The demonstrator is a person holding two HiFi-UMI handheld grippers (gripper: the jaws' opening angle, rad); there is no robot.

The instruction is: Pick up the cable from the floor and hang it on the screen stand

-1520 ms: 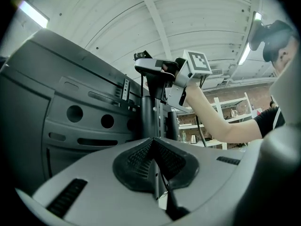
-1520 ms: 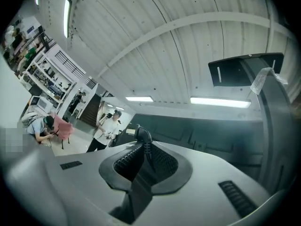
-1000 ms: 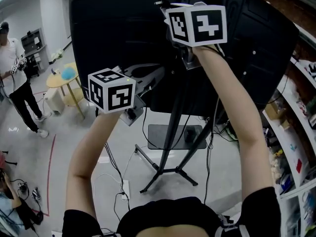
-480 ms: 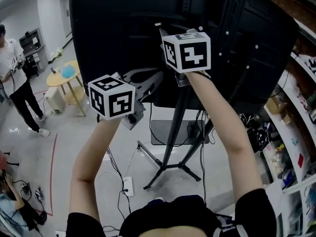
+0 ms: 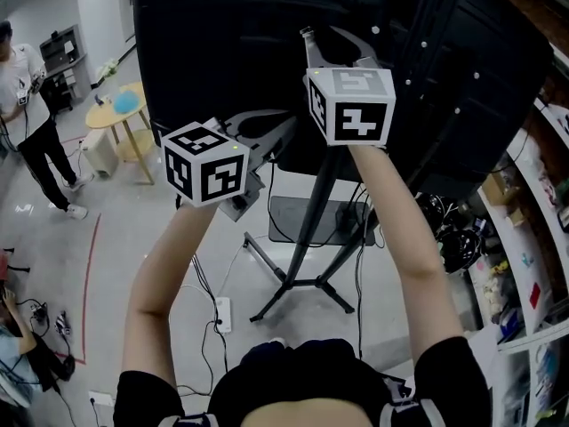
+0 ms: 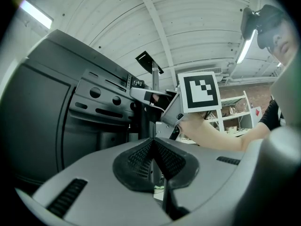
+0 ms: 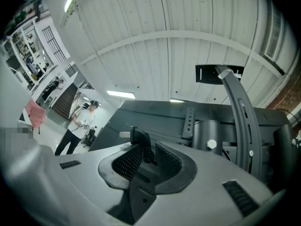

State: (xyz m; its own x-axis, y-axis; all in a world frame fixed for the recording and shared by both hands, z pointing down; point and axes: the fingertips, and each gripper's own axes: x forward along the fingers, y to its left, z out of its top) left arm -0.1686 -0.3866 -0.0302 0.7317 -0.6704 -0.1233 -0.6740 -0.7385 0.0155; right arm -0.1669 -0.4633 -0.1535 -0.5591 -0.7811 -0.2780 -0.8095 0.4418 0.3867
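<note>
The screen (image 5: 222, 43) shows its black back on a black tripod stand (image 5: 307, 229). My right gripper (image 5: 333, 38) is raised against the mount behind the screen. In the right gripper view a black cable plug (image 7: 140, 142) with a white tip stands between the right gripper's (image 7: 146, 149) pads. Its jaws have just been opening and the plug sits loosely in the gap. My left gripper (image 5: 286, 124) is lower, beside the stand's pole. Its pads meet in the left gripper view, so the left gripper (image 6: 153, 147) is shut with nothing seen between them. That view also shows the right gripper (image 6: 141, 94) at the metal bracket (image 6: 101, 95).
A person (image 5: 27, 78) stands at the far left by a round yellow table (image 5: 120, 123). A white power strip (image 5: 222, 314) and loose cables lie on the floor near the stand's legs. Shelves (image 5: 533, 265) full of items line the right side.
Both grippers have come down, the right one more. The right gripper's jaws now show above its marker cube in the head view.
</note>
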